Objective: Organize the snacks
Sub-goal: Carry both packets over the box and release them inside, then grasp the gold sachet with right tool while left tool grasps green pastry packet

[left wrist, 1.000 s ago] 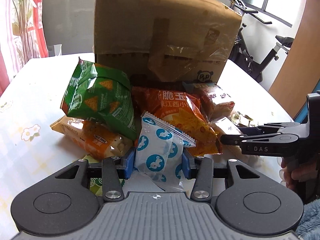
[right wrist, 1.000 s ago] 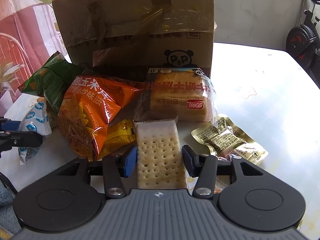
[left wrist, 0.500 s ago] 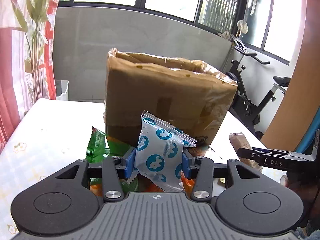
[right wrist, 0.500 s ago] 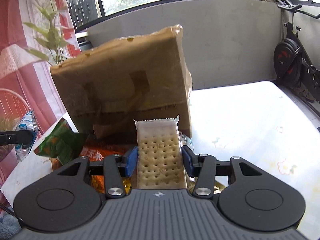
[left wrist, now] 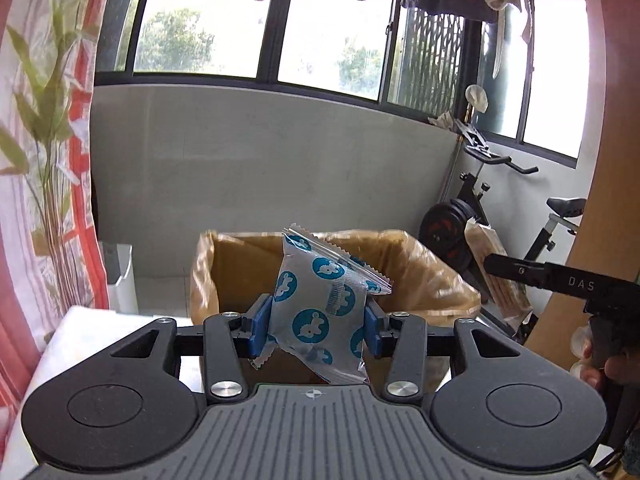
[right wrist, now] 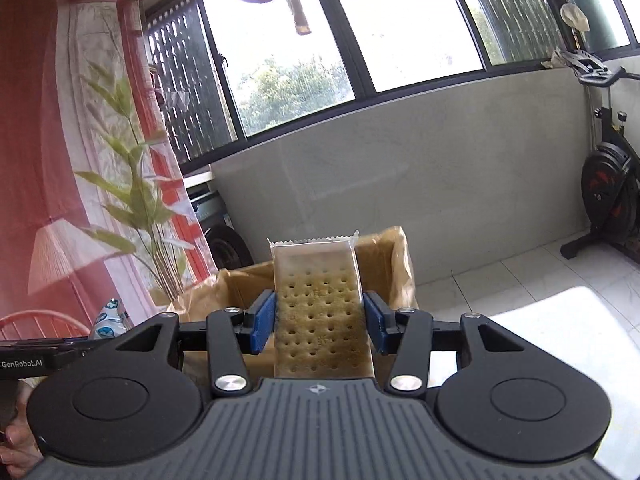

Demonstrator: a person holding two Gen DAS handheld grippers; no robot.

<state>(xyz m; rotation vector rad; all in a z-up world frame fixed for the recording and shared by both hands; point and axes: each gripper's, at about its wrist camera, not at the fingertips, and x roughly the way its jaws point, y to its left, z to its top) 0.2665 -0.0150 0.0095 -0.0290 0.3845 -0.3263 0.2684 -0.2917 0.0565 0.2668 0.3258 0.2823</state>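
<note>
Over on the left hangs a red and white curtain point(left wrist: 48, 184) with a leafy plant point(right wrist: 136, 200) in front of it, and below it the pale edge of the table point(left wrist: 80, 332) shows. The left gripper point(left wrist: 316, 326) is held up in the air, its blue pads point(left wrist: 260, 326) pinched against both sides of a white packet with blue round prints point(left wrist: 320, 308). The packet stands tilted, its crimped top corner poking right. Just beyond and below it gapes the open cardboard box point(left wrist: 240, 264), its taped brown rim crumpled, the inside dark and roomy. The packet sits in front of the near rim, though whether it is actually over the opening I can't tell.

To the right, the right gripper point(right wrist: 320, 328) is raised at about the same height, its pads pressed on the long edges of a clear-wrapped cracker pack point(right wrist: 320, 312), which stands upright with its sealed end up. The box's far corner point(right wrist: 392, 264) rises behind it. There is open air between the two grippers. Further right stands an exercise bike point(right wrist: 608, 192) on pale floor tiles against the grey wall.
</note>
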